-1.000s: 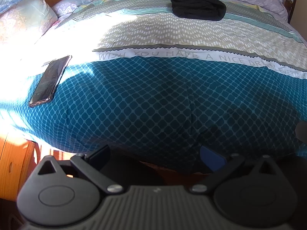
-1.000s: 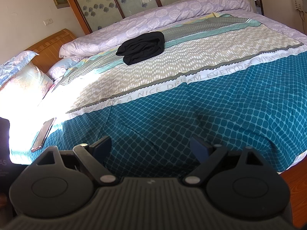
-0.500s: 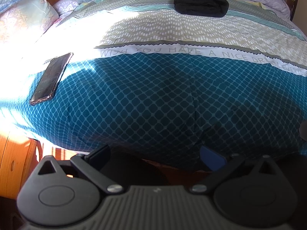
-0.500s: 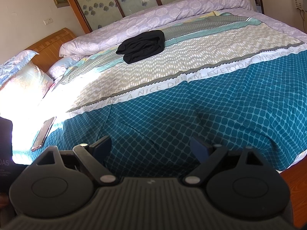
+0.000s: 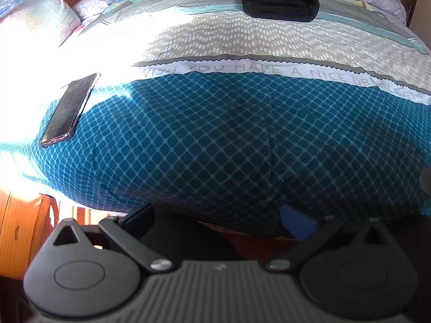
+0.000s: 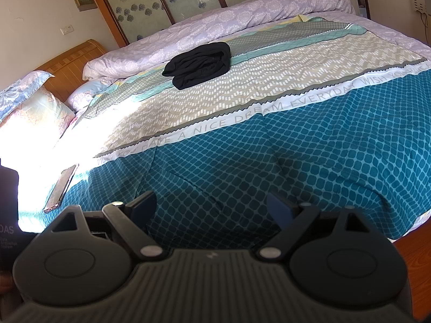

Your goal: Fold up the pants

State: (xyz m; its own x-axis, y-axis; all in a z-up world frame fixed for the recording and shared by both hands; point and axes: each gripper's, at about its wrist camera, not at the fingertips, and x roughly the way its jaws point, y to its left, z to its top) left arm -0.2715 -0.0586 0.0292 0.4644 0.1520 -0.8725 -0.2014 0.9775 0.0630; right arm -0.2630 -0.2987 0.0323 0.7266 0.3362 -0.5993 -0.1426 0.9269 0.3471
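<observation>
Standing at the near edge of the bed (image 6: 350,140), I see both grippers held low, with nothing in them. The left gripper (image 5: 215,218) has its two fingers wide apart. The right gripper (image 6: 212,207) is spread wide too.

Off to the left of the left gripper, and a bit ahead of it, a phone (image 5: 70,109) lies flat on the cover. It looks hard, thin and shiny, with sun on it. Farther left and far ahead are puffy pillows (image 5: 35,13) with pale flowers on them.

Straight ahead of both grippers, far across the bed, sit the pants (image 6: 199,64). They are black and soft, and they already look folded into a small thick bundle with round edges. So I think the folding is done, or nearly done. Maybe only a last pat or moving them away is left. I cannot see if a leg sticks out behind.

Under the grippers, the cover is blue-green with a net pattern. Past it runs a white strip with letters, then a tan part with small white marks. Behind the pants lies a long, fluffy purple quilt (image 6: 242,21), rolled up like a log.
</observation>
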